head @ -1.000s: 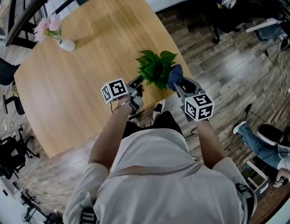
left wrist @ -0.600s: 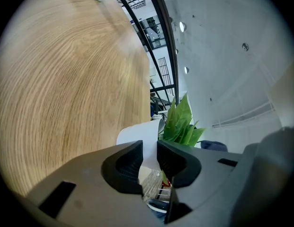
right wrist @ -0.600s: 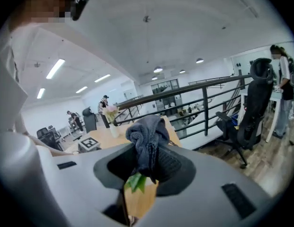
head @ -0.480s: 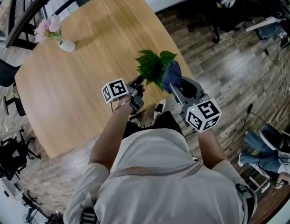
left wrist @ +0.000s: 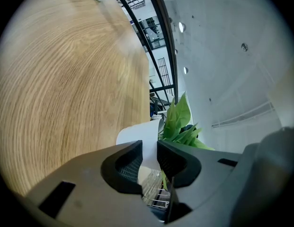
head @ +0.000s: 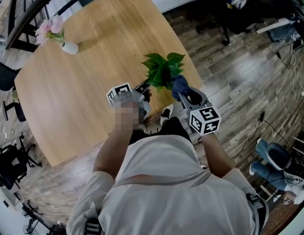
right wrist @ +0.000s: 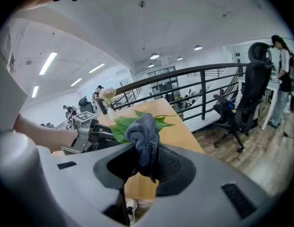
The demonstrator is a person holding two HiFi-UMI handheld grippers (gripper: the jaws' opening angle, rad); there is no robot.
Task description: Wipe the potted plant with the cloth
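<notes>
Head view caught the change: the right gripper (head: 182, 93) had pulled in toward the frame's centre, its marker cube now lower and nearer the person's chest than half a second before. The blue cloth (head: 179, 85) had slid from the leaves' right side to their lower right edge. It sat clamped between the right gripper's jaws, bunched and poking out past the tips. The left gripper (head: 144, 89) had not budged. Its jaws were closed on the white pot (left wrist: 137, 136), a narrow slit between them. The potted plant (head: 163, 69) stood near the wooden table's (head: 83, 87) right edge, right of frame centre.

From above, the foliage covered the pot completely. In the left gripper view the jaws cut off its lower half, and whether the cloth actually touched a leaf was hard to call.

At the upper left, a small white vase of pink flowers (head: 67, 46) stood well apart from the plant. A black railing (right wrist: 199, 84) ran behind the table, with an office chair (right wrist: 253, 103) at far right.
</notes>
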